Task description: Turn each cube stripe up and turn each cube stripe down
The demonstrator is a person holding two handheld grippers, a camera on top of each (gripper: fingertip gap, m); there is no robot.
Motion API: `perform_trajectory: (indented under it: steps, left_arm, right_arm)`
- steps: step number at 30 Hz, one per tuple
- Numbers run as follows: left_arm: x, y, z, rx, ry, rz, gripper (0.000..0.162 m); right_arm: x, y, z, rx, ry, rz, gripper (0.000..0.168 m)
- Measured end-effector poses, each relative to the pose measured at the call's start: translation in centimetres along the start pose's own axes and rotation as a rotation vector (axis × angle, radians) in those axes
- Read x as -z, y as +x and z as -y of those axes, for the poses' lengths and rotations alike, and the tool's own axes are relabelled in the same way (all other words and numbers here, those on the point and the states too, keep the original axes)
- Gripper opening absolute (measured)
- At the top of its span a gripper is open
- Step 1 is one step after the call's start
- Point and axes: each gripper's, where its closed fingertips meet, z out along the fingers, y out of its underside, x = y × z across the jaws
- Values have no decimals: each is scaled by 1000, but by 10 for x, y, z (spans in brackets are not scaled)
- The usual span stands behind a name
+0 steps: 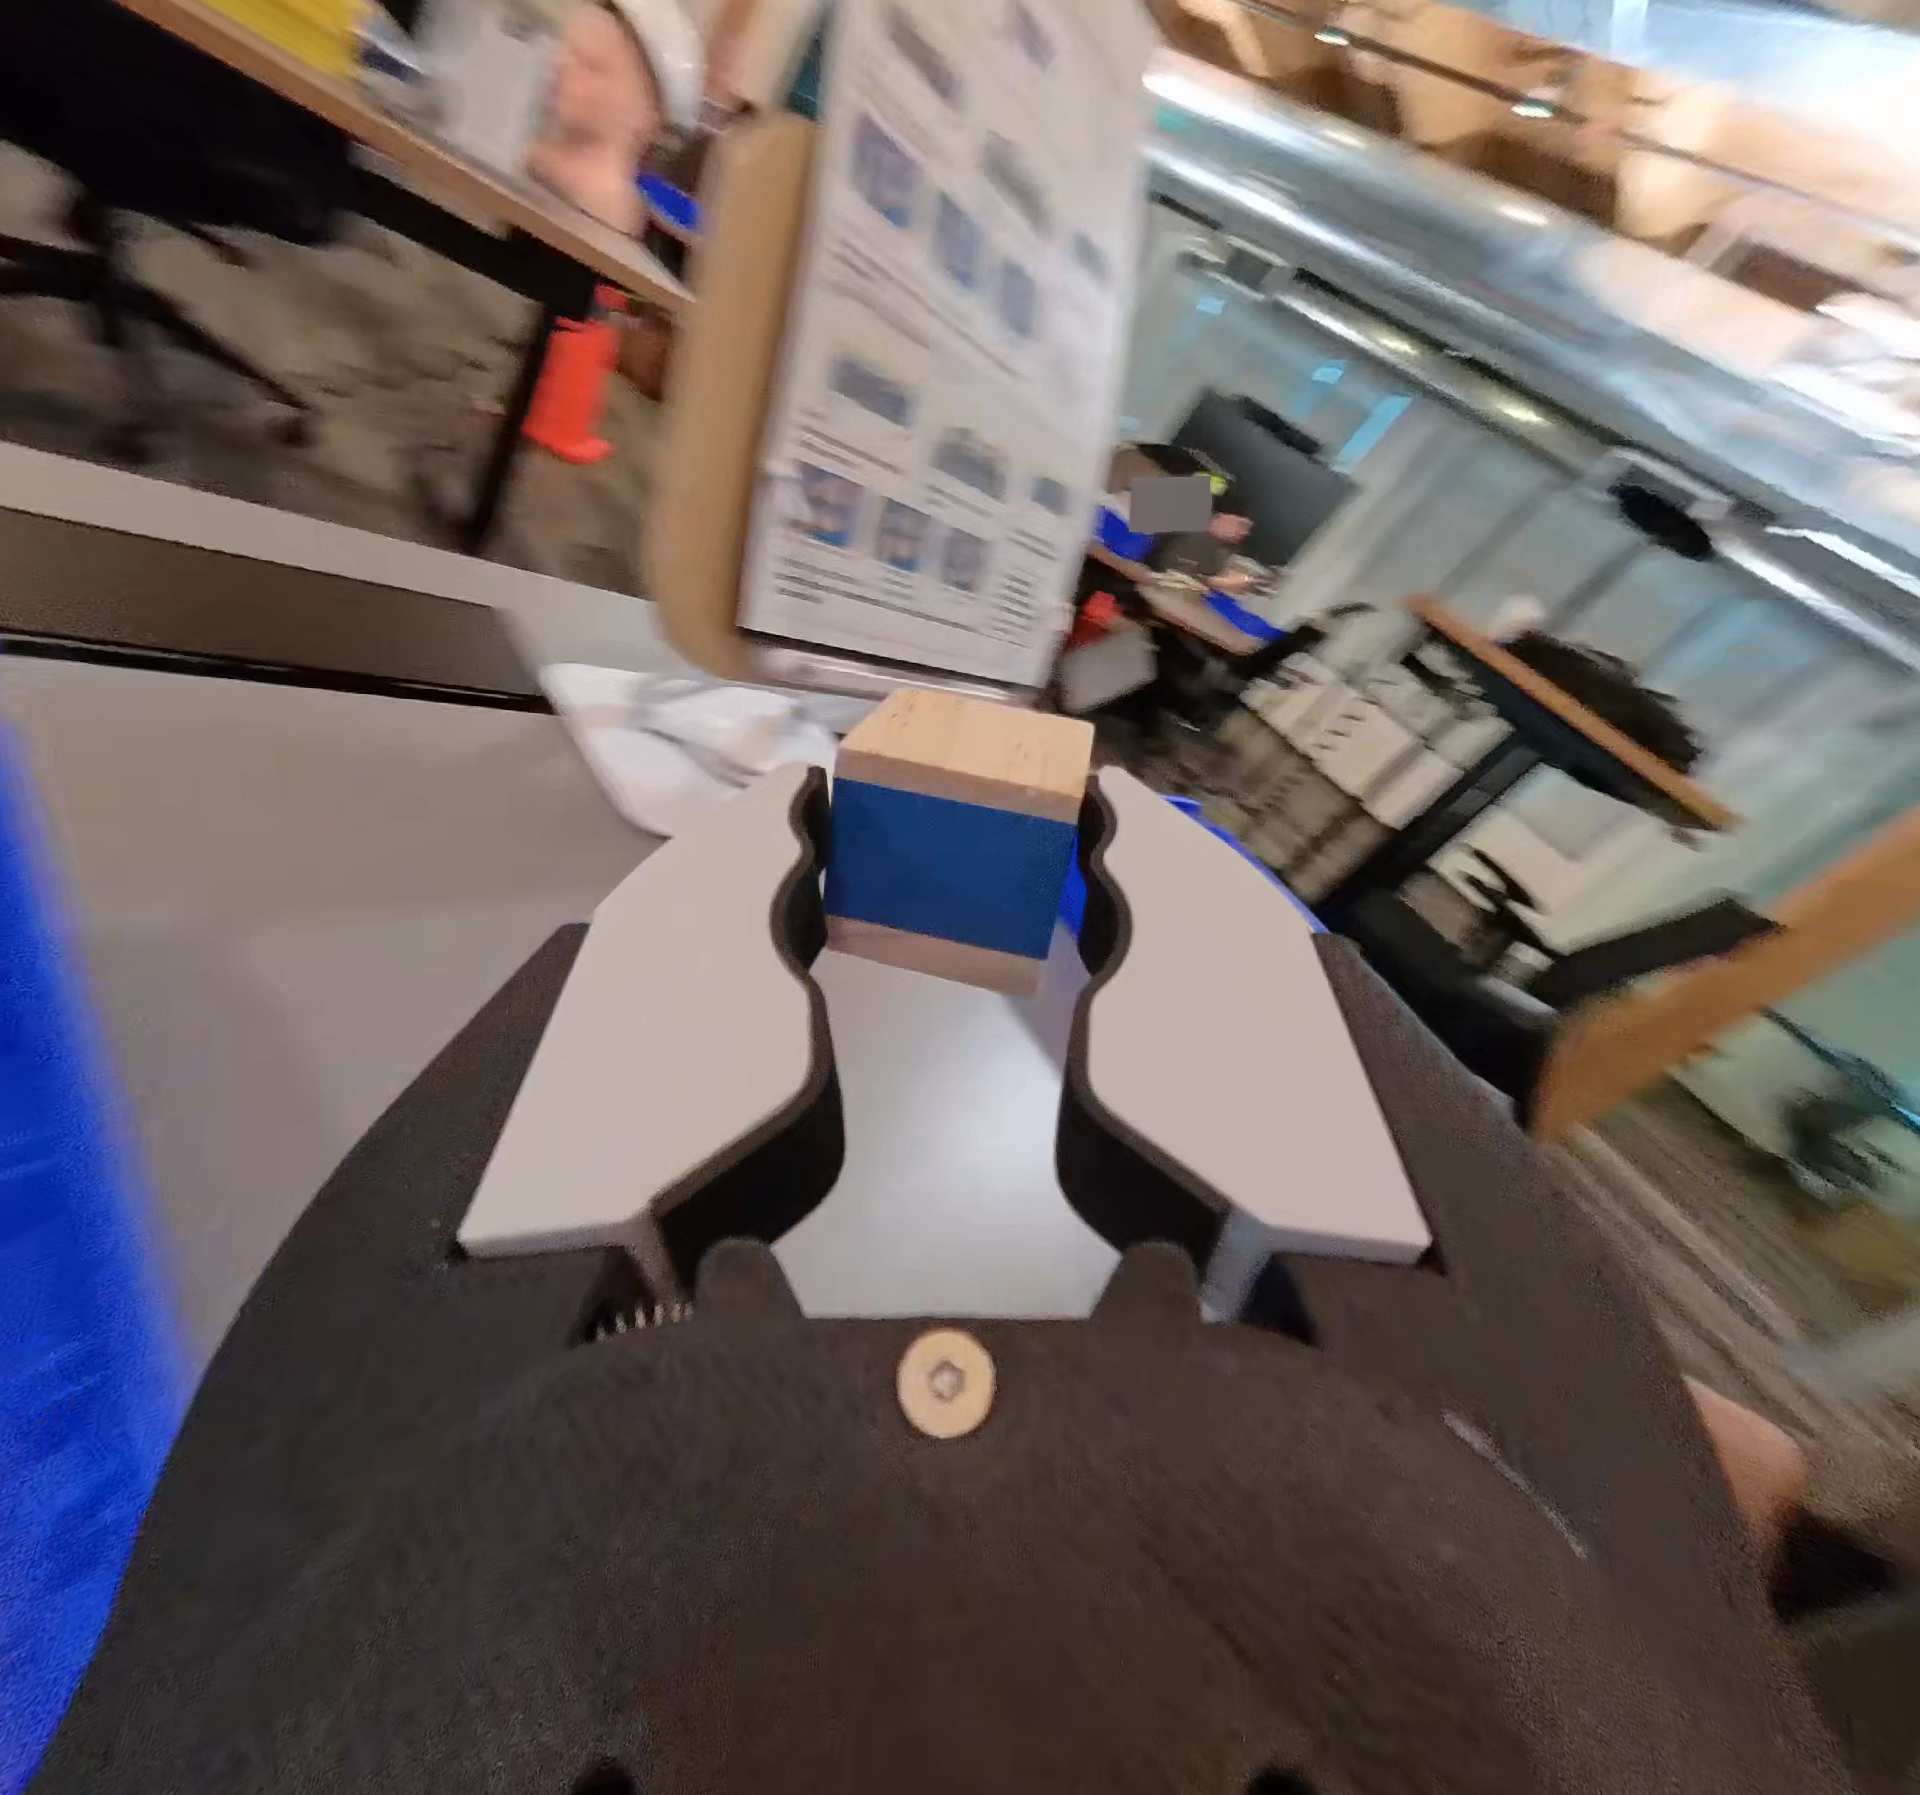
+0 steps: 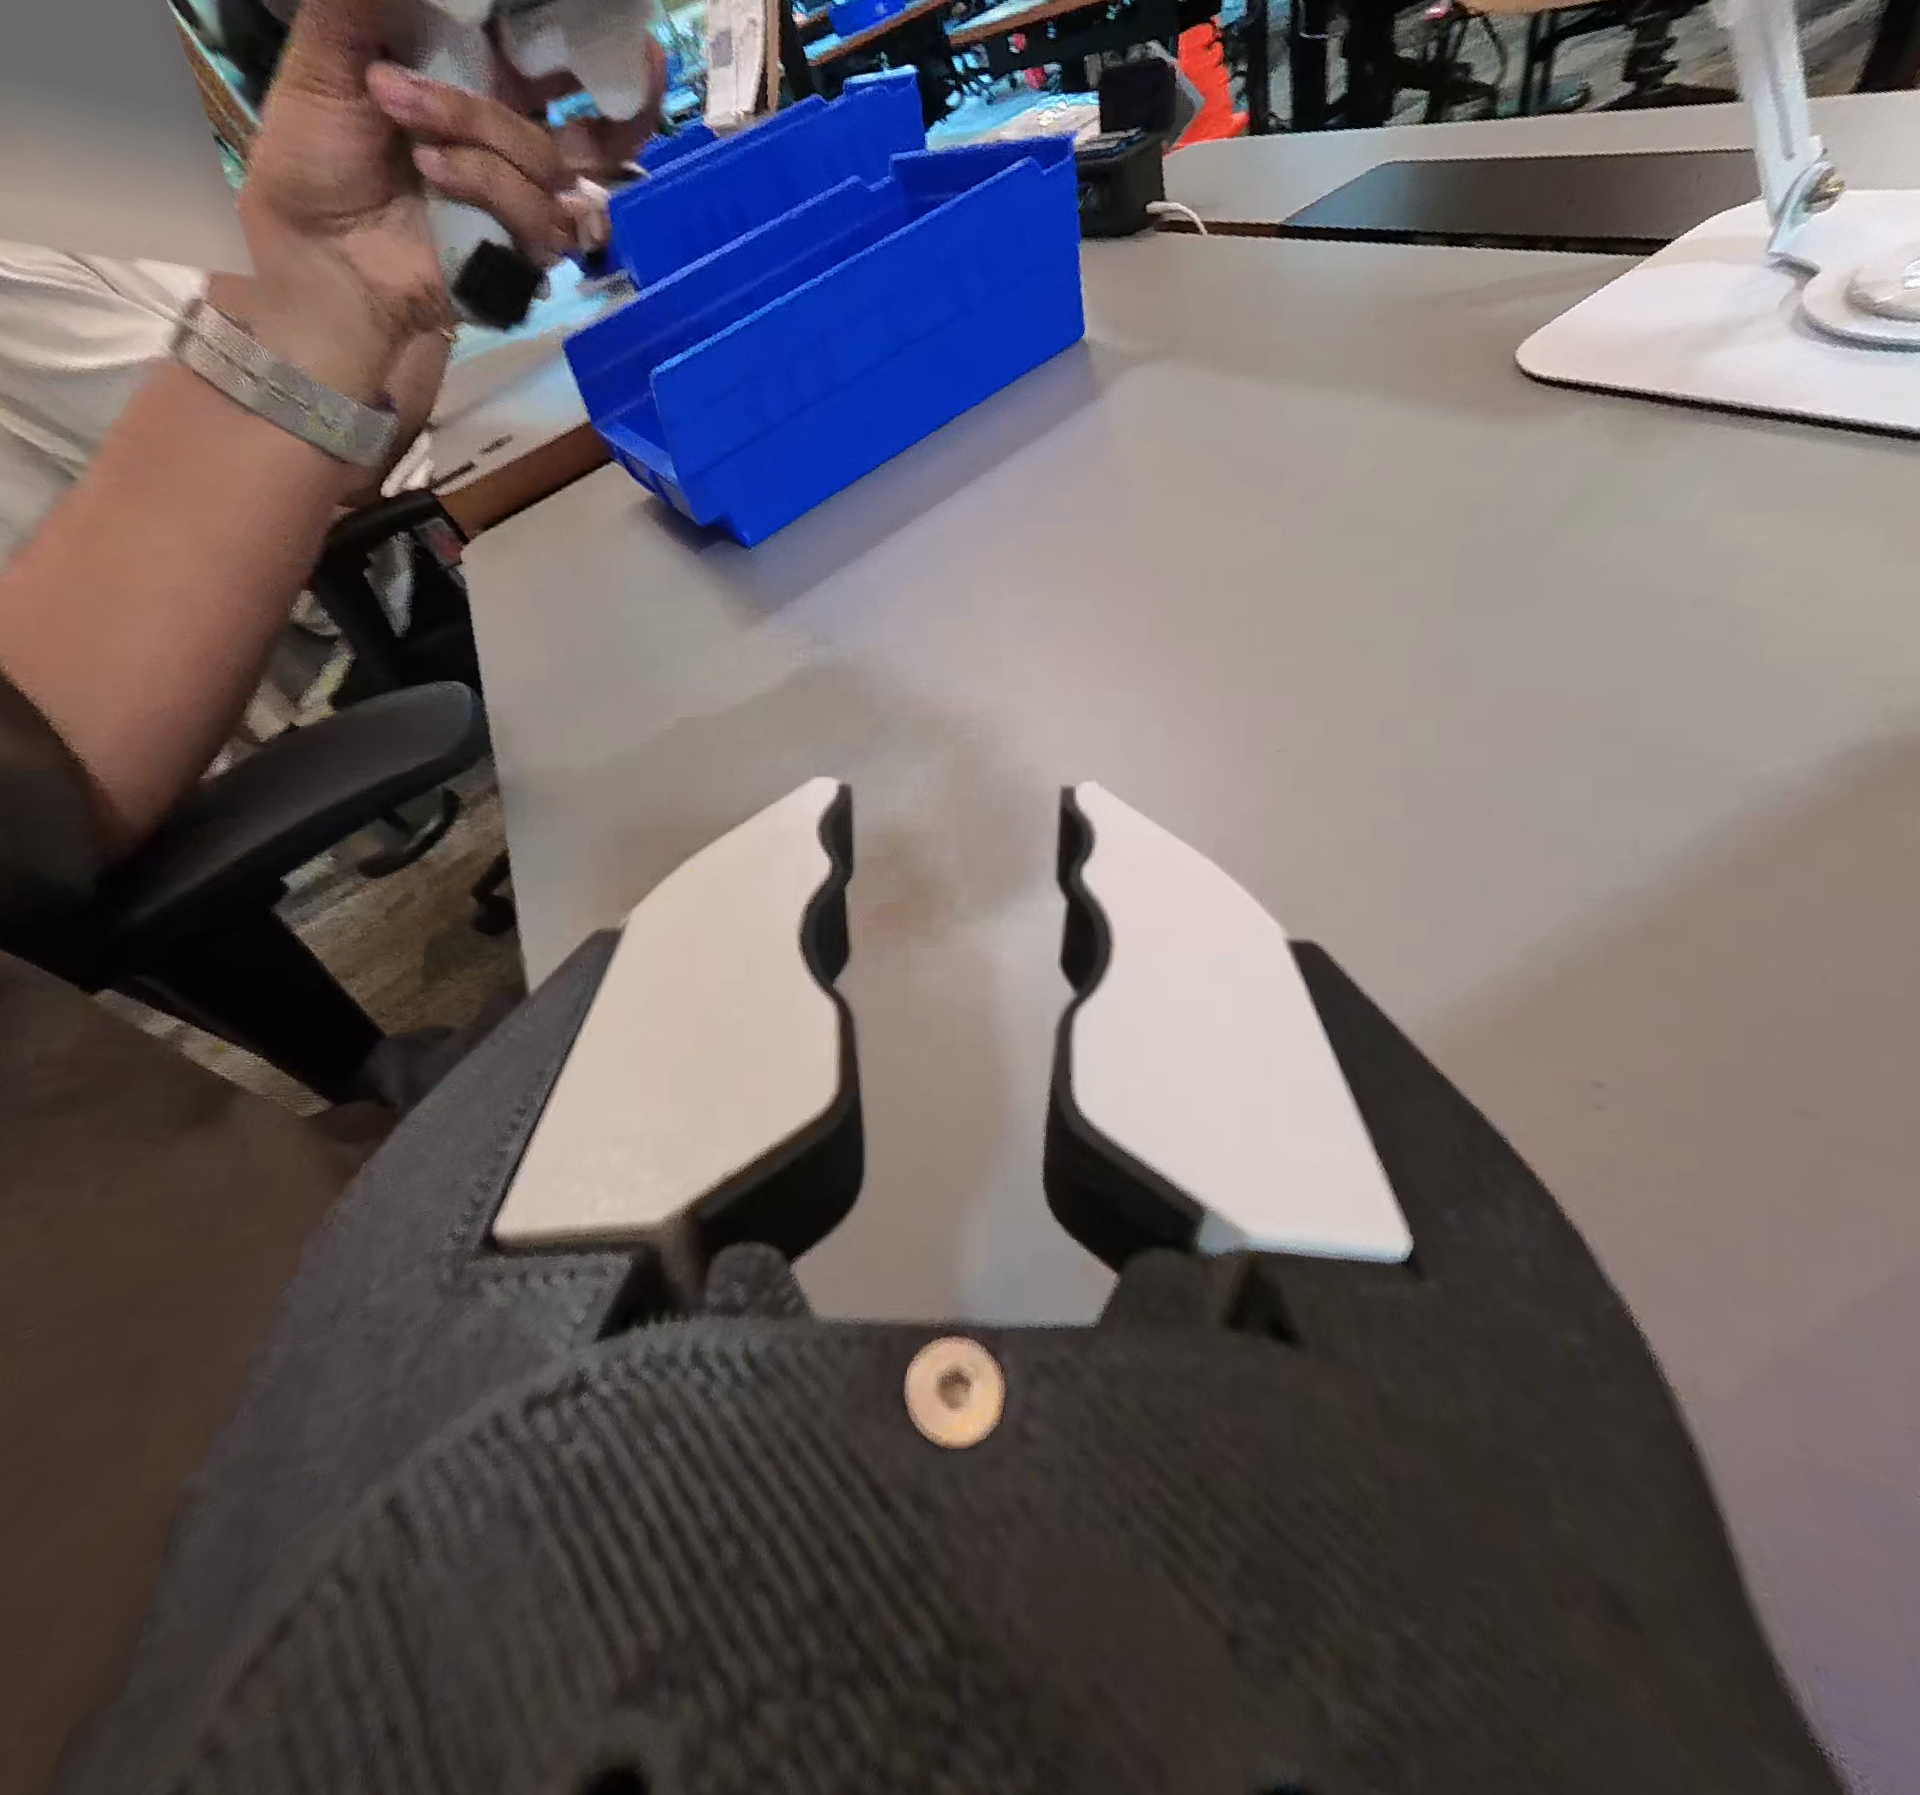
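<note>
Mid-turn is my reading of the left wrist view: the left gripper [image 1: 951,846] is clamped on the cube [image 1: 951,846], its fingertips pressing the two side faces, and carries it lifted and tilted above the grey surface [image 1: 312,893]. The blue stripe faces the camera, with bare wood above and below it, so the stripe is neither up nor down yet. The background is smeared and slanted, which suggests the wrist is rolling. The next move probably calls for finishing the roll, then lowering the cube flat before letting go. A leaning board [image 1: 935,343] covered in printed sheets stands just beyond the cube, with crumpled white material [image 1: 686,748] near its foot, so room ahead is tight. In the right wrist view, the right gripper [image 2: 956,862] hangs low over the surface with its fingers apart and nothing between them. The near surface edge runs close on its left, with a chair [image 2: 312,789] below. Blue bins [image 2: 831,332] sit farther off by that edge, a white stand base [image 2: 1714,332] to the right; between them the surface lies open.
</note>
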Motion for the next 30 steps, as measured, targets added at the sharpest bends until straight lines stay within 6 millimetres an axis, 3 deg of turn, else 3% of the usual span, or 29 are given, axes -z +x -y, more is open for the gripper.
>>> perform_trajectory:
  steps: [3, 7, 10, 12, 18, 21, 24, 30]
  left_arm:
    - [-36, 41, -39, 32, -78, -176, 47]
    - [-77, 87, -109, 105, -172, -385, 47]
    - [-96, 116, -155, 202, -216, -478, 47]
    - [-102, 135, -175, 259, -234, -528, 47]
    - [-106, 163, -206, 300, -297, -602, 47]
    - [-105, 167, -214, 310, -318, -618, 47]
    - [-104, 167, -220, 307, -330, -626, 47]
    - [-103, 166, -224, 349, -328, -639, 46]
  right_arm:
    - [0, -9, 7, -48, 44, 64, 44]
    - [3, -17, 17, -106, 113, 122, 56]
    - [2, -20, 21, -176, 147, 150, 65]
    - [2, -20, 25, -214, 181, 150, 70]
    - [8, -22, 38, -232, 255, 191, 70]
    - [12, -26, 43, -229, 286, 225, 63]
    - [12, -30, 43, -228, 282, 256, 46]
    - [13, -25, 47, -272, 302, 253, 43]
